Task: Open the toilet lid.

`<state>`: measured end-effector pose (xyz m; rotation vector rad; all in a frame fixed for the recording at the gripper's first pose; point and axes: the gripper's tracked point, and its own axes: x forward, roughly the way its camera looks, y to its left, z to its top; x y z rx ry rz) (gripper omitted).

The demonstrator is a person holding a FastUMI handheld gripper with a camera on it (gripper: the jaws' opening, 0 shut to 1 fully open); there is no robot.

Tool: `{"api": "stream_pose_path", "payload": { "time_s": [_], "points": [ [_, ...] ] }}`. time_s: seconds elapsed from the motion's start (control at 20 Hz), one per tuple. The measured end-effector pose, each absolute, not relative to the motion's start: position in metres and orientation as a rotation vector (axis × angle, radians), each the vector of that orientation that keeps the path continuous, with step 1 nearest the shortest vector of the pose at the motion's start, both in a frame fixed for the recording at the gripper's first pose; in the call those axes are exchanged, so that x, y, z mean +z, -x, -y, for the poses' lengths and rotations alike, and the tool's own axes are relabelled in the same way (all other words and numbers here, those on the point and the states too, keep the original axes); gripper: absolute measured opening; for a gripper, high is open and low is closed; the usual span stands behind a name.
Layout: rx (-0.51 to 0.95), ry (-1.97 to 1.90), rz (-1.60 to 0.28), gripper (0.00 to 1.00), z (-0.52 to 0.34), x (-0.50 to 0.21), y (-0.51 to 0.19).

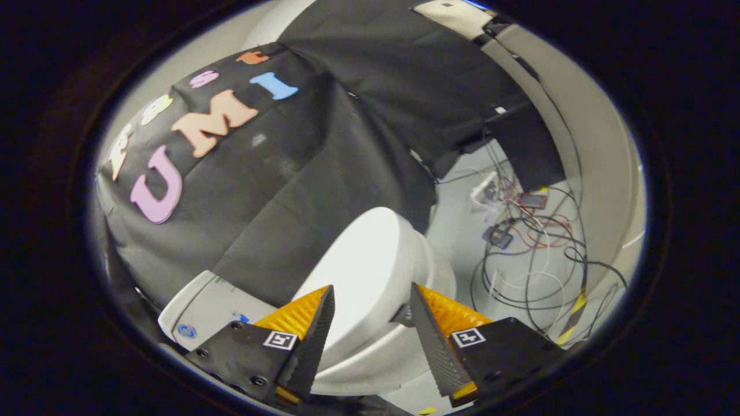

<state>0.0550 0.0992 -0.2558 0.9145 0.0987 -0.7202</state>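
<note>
The gripper [370, 312] hung with its fingers apart, and the shut toilet lid [370, 271] lay just ahead between them, stretching away.

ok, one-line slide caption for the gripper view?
Open gripper poised over the closed toilet lid, fingers apart and not gripping it; cistern against the wall, cables on floor.

We see a pale grey floor [462, 231] carrying a white toilet [376, 346], which stands on it against the black cloth wall. Beyond the toilet, near it, a tangle of black, white and red cables [537, 248] lies on the floor, with a small dark box [497, 236] among them. Past the cables, yellow-and-black tape [572, 320] marks the floor.
</note>
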Motion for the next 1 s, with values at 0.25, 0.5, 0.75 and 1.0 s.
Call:
{"api": "stream_pose_path", "payload": {
  "time_s": [0.25, 0.5, 0.75, 1.0],
  "points": [
    [-0.726, -1.108, -0.142, 0.82, -0.102, -0.300, -0.059],
    [-0.673, -1.272, -0.155, 0.56, -0.106, -0.318, -0.074],
    [-0.663, -1.343, -0.136, 0.16, -0.104, -0.320, -0.087],
    [-0.606, -1.310, -0.126, 0.15, -0.112, -0.303, -0.084]
  ]
}}
